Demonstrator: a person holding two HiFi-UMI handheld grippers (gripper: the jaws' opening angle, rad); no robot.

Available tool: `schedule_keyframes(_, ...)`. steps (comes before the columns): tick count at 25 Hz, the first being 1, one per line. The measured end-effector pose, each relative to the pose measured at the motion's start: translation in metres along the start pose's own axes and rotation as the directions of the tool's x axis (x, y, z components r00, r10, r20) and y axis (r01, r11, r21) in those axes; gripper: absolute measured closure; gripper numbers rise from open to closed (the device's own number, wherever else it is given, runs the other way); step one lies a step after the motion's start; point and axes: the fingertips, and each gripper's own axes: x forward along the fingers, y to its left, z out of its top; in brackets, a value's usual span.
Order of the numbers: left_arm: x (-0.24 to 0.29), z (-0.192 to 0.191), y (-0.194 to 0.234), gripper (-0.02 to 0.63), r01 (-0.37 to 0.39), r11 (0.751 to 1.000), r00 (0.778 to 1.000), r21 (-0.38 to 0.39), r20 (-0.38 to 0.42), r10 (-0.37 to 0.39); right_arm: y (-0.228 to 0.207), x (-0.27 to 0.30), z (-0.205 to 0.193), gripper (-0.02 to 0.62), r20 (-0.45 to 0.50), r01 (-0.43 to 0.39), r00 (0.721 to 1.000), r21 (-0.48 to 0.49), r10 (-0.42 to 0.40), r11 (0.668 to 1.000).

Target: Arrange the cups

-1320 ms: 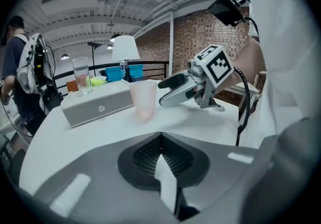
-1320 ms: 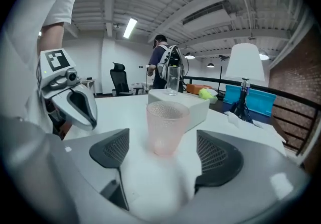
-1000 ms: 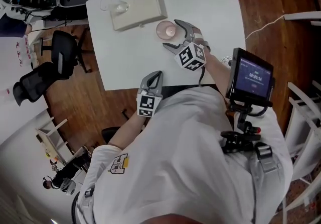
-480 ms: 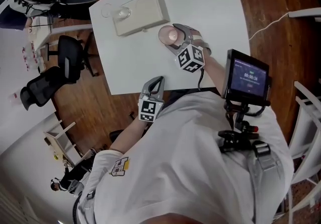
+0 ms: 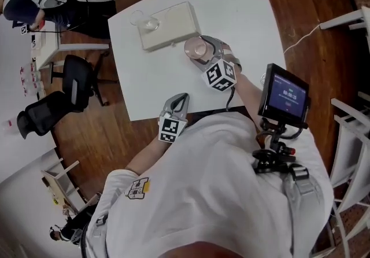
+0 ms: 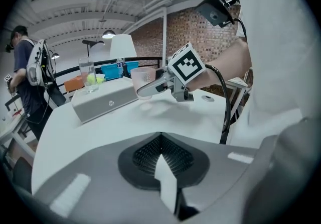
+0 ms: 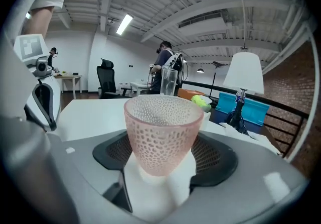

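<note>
Over the white table (image 5: 243, 14), right tongs (image 5: 199, 53) just closed on the pink cup (image 7: 160, 132), hiding its base; left tongs (image 5: 180, 98) closed, empty.

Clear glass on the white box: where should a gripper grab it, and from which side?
Probably round its middle, coming in level from the person's side. The clear glass stands upright, tall and straight-sided, at one end of the white box, with its near side unobstructed.
</note>
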Motion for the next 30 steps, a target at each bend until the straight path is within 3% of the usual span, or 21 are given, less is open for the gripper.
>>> schedule_keyframes(10, -0.045, -0.014, 0.04, 0.604, 0.041, 0.998, 0.987, -0.051, 0.156, -0.033, 0.0, -0.027, 0.09, 0.235, 0.042, 0.17, 0.985, -0.045, -0.168, 0.984)
schedule_keyframes(17, -0.069, -0.041, 0.063, 0.604, 0.082, 0.994, 0.982, -0.075, 0.177, -0.067, -0.022, -0.023, 0.15, 0.235, 0.084, 0.25, 0.965, -0.028, -0.247, 0.968)
schedule_keyframes(23, -0.076, -0.044, 0.062, 0.604, 0.074, 0.991, 0.98, -0.115, 0.191, -0.051, -0.048, -0.011, 0.193, 0.235, 0.132, 0.246, 0.962, -0.023, -0.241, 0.969)
schedule_keyframes(27, -0.082, -0.041, 0.078, 0.604, 0.016, 0.993, 0.98, -0.12, 0.199, 0.008, -0.064, 0.0, 0.21, 0.235, 0.144, 0.232, 0.963, -0.021, -0.227, 0.972)
schedule_keyframes(30, -0.084, -0.04, 0.088, 0.604, -0.024, 0.983, 0.979, -0.182, 0.197, 0.061, -0.07, 0.012, 0.208, 0.235, 0.134, 0.214, 0.968, -0.014, -0.21, 0.977)
